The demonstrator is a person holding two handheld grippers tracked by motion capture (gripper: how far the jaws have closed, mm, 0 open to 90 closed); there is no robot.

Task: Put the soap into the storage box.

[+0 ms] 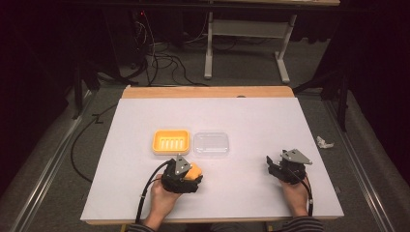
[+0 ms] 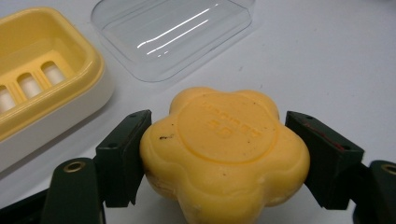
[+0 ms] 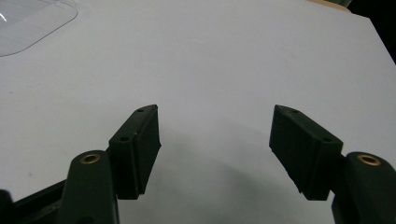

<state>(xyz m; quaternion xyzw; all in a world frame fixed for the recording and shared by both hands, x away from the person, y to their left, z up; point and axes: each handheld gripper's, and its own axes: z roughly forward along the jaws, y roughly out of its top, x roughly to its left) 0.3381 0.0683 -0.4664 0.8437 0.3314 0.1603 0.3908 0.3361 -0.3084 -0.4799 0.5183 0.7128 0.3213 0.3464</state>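
Between the left hand-held gripper (image 2: 219, 154) jaws — flower-shaped soap (image 2: 224, 149), clamped, right hand-held gripper (image 3: 215, 149) apart

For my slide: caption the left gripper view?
Left gripper grips a flower-shaped soap beside the yellow dish and clear lid.

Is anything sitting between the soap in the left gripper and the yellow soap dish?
Nothing visible. The left gripper holds the flower-shaped soap; bare table separates it from the open yellow soap dish, the clear lid lying beside.
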